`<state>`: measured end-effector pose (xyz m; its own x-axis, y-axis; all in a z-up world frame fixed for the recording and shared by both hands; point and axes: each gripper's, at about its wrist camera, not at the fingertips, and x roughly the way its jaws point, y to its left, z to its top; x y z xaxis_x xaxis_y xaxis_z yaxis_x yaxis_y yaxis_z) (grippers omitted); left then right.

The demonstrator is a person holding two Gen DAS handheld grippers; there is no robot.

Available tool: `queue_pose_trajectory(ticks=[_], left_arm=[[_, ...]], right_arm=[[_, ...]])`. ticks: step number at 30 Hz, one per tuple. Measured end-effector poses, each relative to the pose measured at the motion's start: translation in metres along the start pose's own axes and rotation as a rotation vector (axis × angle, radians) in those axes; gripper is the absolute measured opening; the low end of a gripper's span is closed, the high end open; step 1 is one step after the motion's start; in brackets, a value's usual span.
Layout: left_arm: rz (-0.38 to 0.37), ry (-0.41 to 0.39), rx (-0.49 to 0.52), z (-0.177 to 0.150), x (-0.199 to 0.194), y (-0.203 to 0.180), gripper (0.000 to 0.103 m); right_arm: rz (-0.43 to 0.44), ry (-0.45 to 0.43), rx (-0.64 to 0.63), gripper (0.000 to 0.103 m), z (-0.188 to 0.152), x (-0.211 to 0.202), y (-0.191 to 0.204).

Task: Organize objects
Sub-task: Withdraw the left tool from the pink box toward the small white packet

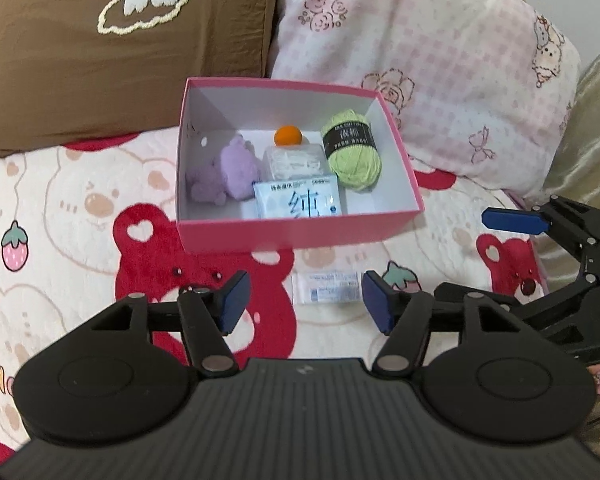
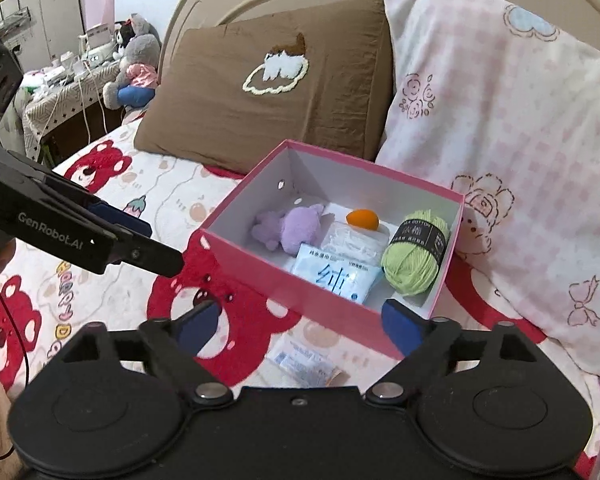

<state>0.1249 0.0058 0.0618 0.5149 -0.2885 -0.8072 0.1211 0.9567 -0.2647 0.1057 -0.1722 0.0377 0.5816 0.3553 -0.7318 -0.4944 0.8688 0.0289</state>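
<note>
A pink box (image 1: 300,232) sits open on the bed (image 1: 60,208), against the brown pillow (image 1: 120,60) and the pink pillow (image 1: 440,80). Inside lie a purple plush toy (image 1: 224,178), an orange ball (image 1: 288,136), a clear packet (image 1: 294,162), a green yarn skein (image 1: 352,150) and a blue tissue pack (image 1: 298,200). A white wipe packet (image 1: 328,287) lies on the bed just before the box — outside it. The left claw (image 1: 304,302) and right claw (image 2: 300,324) both stand released, grasping nothing.
</note>
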Motion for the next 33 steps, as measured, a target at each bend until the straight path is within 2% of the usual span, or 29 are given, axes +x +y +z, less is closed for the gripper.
queue_pose_trajectory(ticks=[4, 17, 27, 33], left_arm=[[-0.014, 0.021, -0.021, -0.010, -0.001, 0.004, 0.068], [-0.022, 0.053, -0.025, -0.028, -0.001, 0.009, 0.083], [-0.012, 0.068, 0.024, -0.038, 0.010, 0.002, 0.095], [0.006, 0.091, 0.033, -0.045, 0.027, 0.002, 0.096]], right_arm=[[-0.021, 0.018, -0.007, 0.092, -0.008, -0.004, 0.007], [-0.015, 0.035, 0.000, 0.092, -0.020, -0.015, 0.019], [0.019, 0.076, 0.026, 0.092, -0.036, -0.006, 0.023], [0.024, 0.103, 0.050, 0.092, -0.049, 0.001, 0.019]])
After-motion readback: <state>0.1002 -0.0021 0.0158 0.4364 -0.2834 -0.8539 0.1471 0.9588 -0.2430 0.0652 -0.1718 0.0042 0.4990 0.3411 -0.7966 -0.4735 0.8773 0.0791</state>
